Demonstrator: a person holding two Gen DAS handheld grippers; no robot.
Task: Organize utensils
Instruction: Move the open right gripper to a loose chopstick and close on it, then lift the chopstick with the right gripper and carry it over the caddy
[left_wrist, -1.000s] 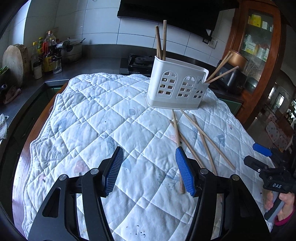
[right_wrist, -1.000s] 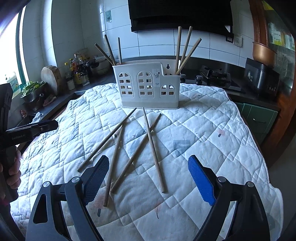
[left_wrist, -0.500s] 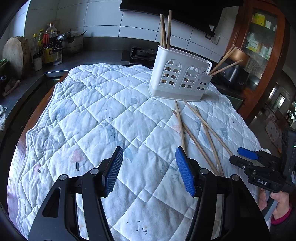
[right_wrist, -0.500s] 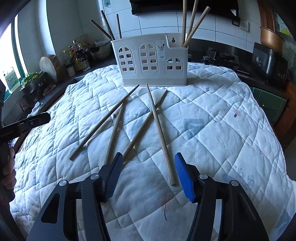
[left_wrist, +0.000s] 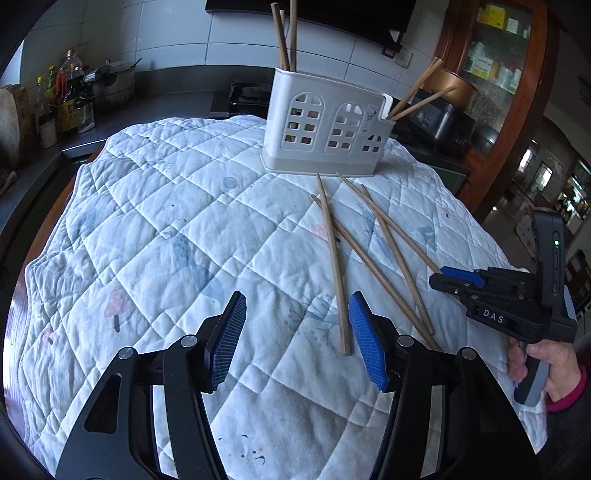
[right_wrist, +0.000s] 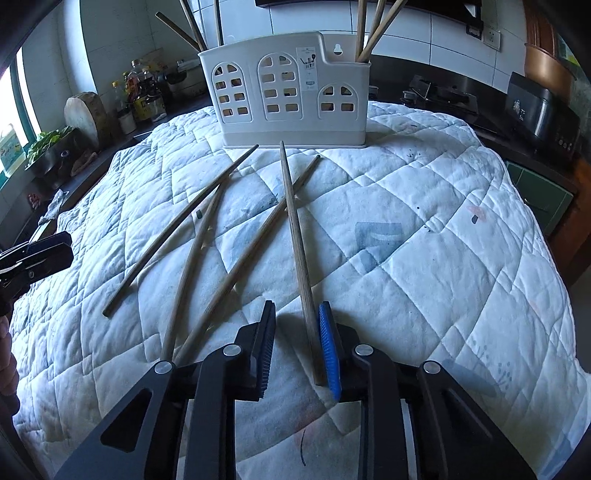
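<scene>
Our right gripper (right_wrist: 297, 341) is low over the quilted cloth (right_wrist: 424, 206), jaws narrow and closing. The rightmost chopstick (right_wrist: 295, 236) lies between the pads, its near end against the blue right pad (right_wrist: 328, 350); there's a clear gap to the left pad, so no clamp yet. That stick runs straight ahead from the claw toward the white utensil holder (right_wrist: 288, 96), its far tip just short of the holder's base.

Left of the right claw, three more loose chopsticks (right_wrist: 199, 243) fan out on the cloth. The nearest one crosses under our stick about halfway to the holder. The near ends of two of them slip behind the left finger's arm.

The holder stands upright, well ahead of both claws. Chopsticks stand in its left end compartment (right_wrist: 192, 26) and its right one (right_wrist: 373, 26).

Our left gripper (left_wrist: 295, 336) hovers above the cloth, jaws about half open with only cloth between them. In its view one loose chopstick (left_wrist: 332, 258) ends just inside the right pad (left_wrist: 367, 339), and the others lie further right. The right gripper, held by a hand (left_wrist: 550, 369), shows at the far right of that view.
</scene>
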